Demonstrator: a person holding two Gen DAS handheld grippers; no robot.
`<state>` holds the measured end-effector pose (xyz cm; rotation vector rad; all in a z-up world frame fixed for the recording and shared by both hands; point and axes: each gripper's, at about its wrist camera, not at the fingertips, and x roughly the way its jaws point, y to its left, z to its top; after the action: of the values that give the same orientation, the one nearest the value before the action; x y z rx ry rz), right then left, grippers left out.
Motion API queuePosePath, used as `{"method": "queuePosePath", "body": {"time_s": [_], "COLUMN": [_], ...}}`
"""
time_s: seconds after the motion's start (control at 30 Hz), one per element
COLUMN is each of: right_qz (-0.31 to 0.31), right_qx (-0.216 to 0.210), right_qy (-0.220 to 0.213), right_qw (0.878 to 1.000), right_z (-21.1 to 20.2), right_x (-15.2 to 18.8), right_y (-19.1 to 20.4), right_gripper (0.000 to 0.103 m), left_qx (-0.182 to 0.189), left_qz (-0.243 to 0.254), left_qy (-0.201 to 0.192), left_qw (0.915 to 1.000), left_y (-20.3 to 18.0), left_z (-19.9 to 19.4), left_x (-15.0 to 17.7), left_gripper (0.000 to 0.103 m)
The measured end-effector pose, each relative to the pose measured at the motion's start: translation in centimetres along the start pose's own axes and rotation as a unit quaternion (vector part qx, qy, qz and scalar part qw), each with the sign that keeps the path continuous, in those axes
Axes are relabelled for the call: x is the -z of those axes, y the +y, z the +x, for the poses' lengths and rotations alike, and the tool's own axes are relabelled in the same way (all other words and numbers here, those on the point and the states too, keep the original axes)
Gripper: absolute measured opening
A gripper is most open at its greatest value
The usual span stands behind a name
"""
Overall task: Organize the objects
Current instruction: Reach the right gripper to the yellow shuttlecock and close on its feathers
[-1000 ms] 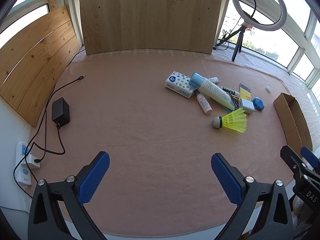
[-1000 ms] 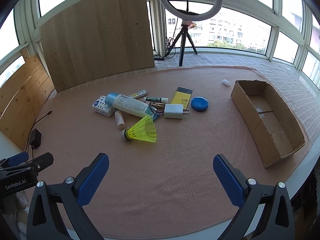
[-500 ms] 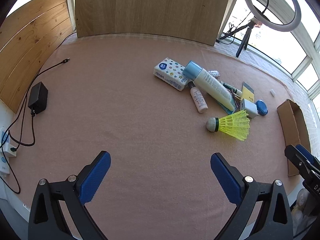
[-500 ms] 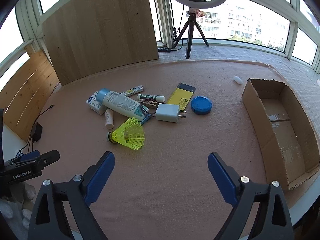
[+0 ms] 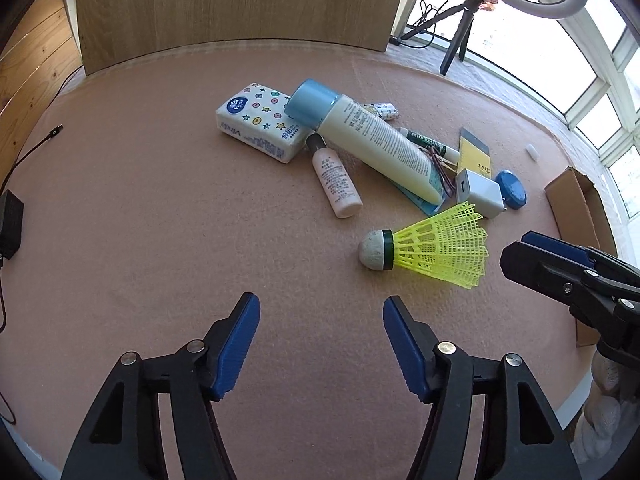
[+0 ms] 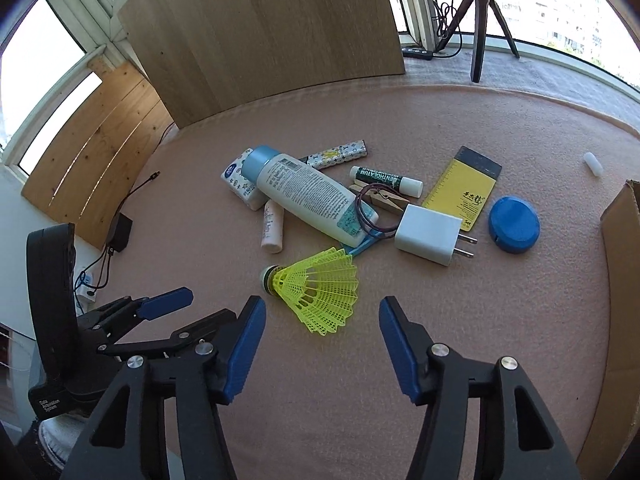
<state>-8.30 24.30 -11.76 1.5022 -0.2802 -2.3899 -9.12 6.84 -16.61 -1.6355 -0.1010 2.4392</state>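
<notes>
A pile of small objects lies on the pink mat: a yellow shuttlecock [image 5: 436,252] [image 6: 316,290], a large white bottle with a blue cap [image 5: 368,140] [image 6: 304,192], a small pink bottle [image 5: 336,178], a tissue pack [image 5: 260,120], a white charger [image 6: 430,234], a blue round lid [image 6: 514,224] and a yellow notepad [image 6: 464,192]. My left gripper [image 5: 318,340] hovers over bare mat short of the shuttlecock, its jaws closing with nothing between them. My right gripper [image 6: 320,340] hangs just in front of the shuttlecock's skirt, jaws closing, pads not touching it.
An open cardboard box [image 5: 580,204] [image 6: 620,280] stands at the right edge of the mat. A wooden board [image 5: 236,4] leans at the back. A ring light tripod [image 6: 480,20] stands behind. A black adapter [image 5: 10,226] and cables lie at the left.
Both grippers have come down and forward toward the pile, and their jaws have narrowed from wide open. The right gripper now shows close beside the left one.
</notes>
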Motion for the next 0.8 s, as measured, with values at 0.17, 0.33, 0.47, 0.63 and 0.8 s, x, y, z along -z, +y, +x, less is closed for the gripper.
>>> {"method": "queuePosePath", "body": {"time_s": [0.17,0.33,0.47,0.63,0.8], "right_qz": [-0.008,-0.002,-0.001,0.006,0.005], "right_qx": [-0.003,-0.010,-0.012,-0.015,-0.010], "right_qy": [0.028,0.050,0.055,0.056,0.061], "right_qw": [1.000,0.999,0.998,0.998,0.998], "right_z": [2.3,4.0,4.4,4.5,5.0], "right_x": [-0.9,-1.4,-1.5,-1.8,-2.2], "right_y": [0.3,0.2,0.0,-0.2,-0.1], "right_gripper": [0.041,0.031,0.028,0.023,0.021], "left_qx": [0.010,0.044,0.089,0.102,0.099], "left_qz": [0.006,0.016,0.024,0.058,0.091], "left_qy": [0.015,0.030,0.026,0.030,0.036], "left_qw": [0.9998,0.9985,0.9954,0.9926,0.9902], "left_y": [-0.8,-1.4,-1.8,-3.1,-4.4], "left_z": [1.9,3.3,3.1,3.7,4.6], "left_x": [-0.8,-1.4,-1.8,-2.2,-2.6], "left_gripper": [0.051,0.040,0.040,0.040,0.042]}}
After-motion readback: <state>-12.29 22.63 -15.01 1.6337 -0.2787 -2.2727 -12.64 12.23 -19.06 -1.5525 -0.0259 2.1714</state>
